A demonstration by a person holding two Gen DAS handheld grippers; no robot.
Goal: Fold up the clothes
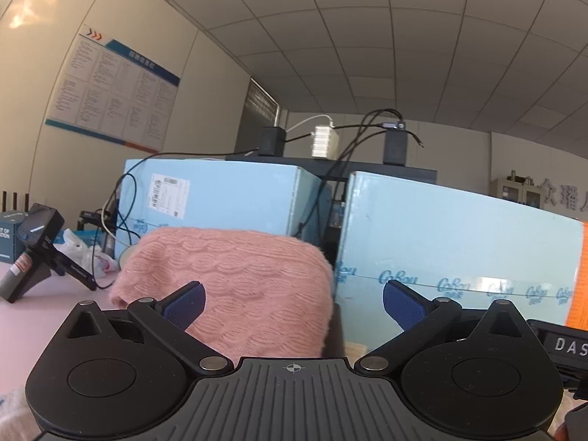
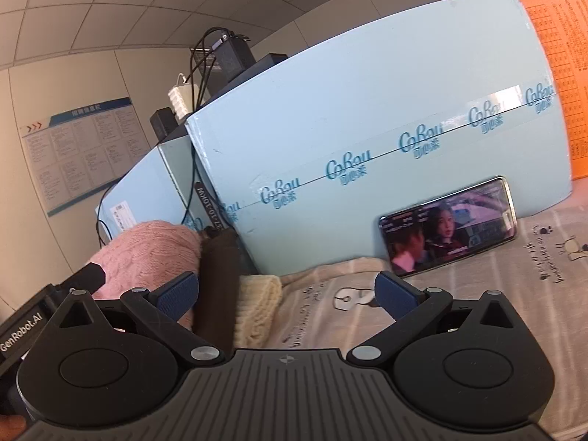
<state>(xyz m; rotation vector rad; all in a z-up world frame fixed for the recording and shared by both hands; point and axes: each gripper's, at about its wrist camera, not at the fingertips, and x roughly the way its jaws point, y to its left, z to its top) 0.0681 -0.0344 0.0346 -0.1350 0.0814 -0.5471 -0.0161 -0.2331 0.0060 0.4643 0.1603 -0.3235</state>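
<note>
A folded pink knitted sweater [image 1: 235, 279] stands in a thick pile on the table, right in front of my left gripper [image 1: 292, 303]. The left gripper is open and empty, with its left pad against the sweater's front. In the right wrist view the pink sweater [image 2: 147, 253] is at the left, with a dark brown garment [image 2: 217, 286] and a cream knit [image 2: 257, 305] beside it. A light printed garment [image 2: 477, 268] lies spread flat under my right gripper [image 2: 286, 294], which is open and empty.
Two large light-blue cardboard boxes [image 1: 452, 242] stand right behind the clothes, with chargers and cables on top [image 1: 395, 143]. A phone [image 2: 448, 224] playing video leans on the box. A black handheld device [image 1: 36, 242] and plastic bags lie at the left on the pink table [image 1: 44, 316].
</note>
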